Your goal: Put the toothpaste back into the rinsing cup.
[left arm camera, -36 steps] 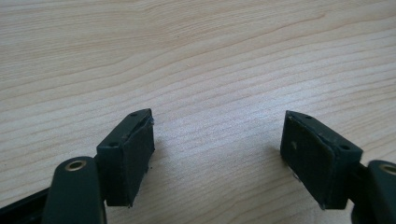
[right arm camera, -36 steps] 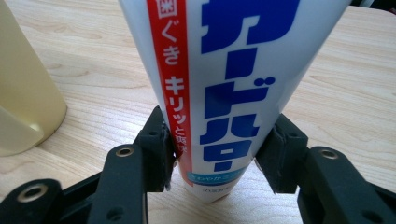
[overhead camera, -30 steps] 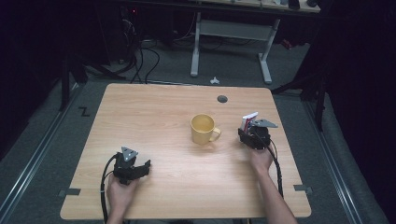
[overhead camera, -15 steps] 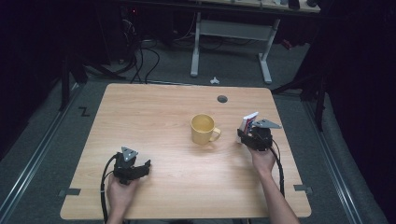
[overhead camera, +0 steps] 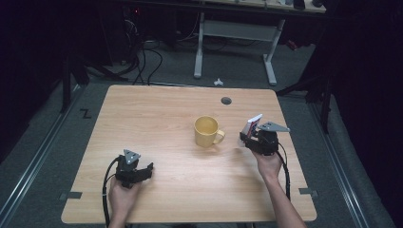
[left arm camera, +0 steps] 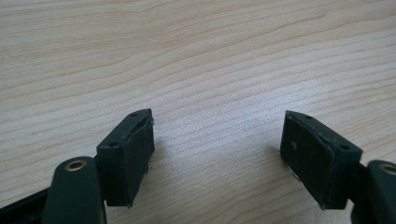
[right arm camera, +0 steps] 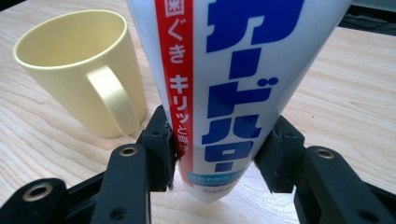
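While the person's right hand (overhead camera: 269, 164) grips it from behind, the right gripper (right arm camera: 219, 149) has its two black jaws closed on the lower end of a white plastic toothpaste tube (right arm camera: 233, 79) printed with a red stripe and blue Japanese lettering. In the right gripper view the tube rises from between the jaws and runs out of the top of the picture, its flat printed face toward the camera. In the high view the same tube (overhead camera: 252, 125) sticks up and tilts away from the right gripper (overhead camera: 248, 135), which is over the right part of the light wooden table (overhead camera: 157, 114). Just beside the tube, toward the table's middle, stands a pale yellow plastic mug (overhead camera: 207, 131), upright and open at the top, with its handle turned toward the gripper; in the right gripper view the mug (right arm camera: 79, 70) is close to the tube's left edge, and I cannot tell whether they touch. Well apart from these, near the front left of the table, the left hand (overhead camera: 122, 197) holds the left gripper (overhead camera: 148, 167) low over the wood. In the left gripper view its jaws are spread wide with nothing between them but bare tabletop (left arm camera: 210, 70). Beyond the far edge, a small round dark hole (overhead camera: 226, 100) sits in the tabletop.
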Available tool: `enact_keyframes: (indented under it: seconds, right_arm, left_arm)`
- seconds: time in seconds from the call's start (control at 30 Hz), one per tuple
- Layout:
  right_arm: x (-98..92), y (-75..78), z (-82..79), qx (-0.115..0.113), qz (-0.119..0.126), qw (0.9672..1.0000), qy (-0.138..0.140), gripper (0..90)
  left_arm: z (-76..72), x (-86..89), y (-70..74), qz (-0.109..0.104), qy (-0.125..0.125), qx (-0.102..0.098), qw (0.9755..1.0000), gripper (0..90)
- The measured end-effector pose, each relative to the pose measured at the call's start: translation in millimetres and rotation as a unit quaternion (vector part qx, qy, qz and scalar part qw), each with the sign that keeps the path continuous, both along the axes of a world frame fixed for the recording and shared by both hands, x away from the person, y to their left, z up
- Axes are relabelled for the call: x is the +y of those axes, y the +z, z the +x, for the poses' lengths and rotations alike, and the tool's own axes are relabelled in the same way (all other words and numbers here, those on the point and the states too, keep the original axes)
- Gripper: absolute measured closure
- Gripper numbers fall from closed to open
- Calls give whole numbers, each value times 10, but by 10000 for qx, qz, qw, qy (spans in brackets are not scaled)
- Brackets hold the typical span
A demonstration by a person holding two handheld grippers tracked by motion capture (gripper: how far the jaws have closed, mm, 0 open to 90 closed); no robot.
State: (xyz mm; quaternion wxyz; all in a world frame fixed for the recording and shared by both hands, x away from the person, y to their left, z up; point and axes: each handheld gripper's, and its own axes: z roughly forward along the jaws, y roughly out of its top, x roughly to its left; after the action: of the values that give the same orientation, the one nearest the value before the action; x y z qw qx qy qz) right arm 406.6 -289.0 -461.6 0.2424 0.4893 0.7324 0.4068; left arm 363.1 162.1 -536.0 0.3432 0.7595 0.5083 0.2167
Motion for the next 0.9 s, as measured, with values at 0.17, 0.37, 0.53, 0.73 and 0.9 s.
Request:
enact_keyframes:
  seconds: [0.17, 0.37, 0.53, 0.73, 0.9]
  right_arm:
    - [9, 37, -38, -20, 27, 10000, 65, 536]
    - [26, 80, -80, -85, -28, 9999, 99, 535]
    - [49, 113, -99, -109, -87, 9998, 161, 535]
    - [103, 221, -125, -186, -87, 9993, 298, 534]
    - [145, 293, -147, -260, -91, 9988, 413, 534]
  left_arm:
    - [0, 1, 0, -8, 0, 1, 10000, 263]
    - [0, 0, 0, 2, 0, -2, 10000, 263]
    - [0, -1, -1, 6, 3, -5, 10000, 263]
    - [0, -2, 0, 9, 2, -4, 10000, 263]
    - [0, 0, 0, -2, 0, -1, 10000, 263]
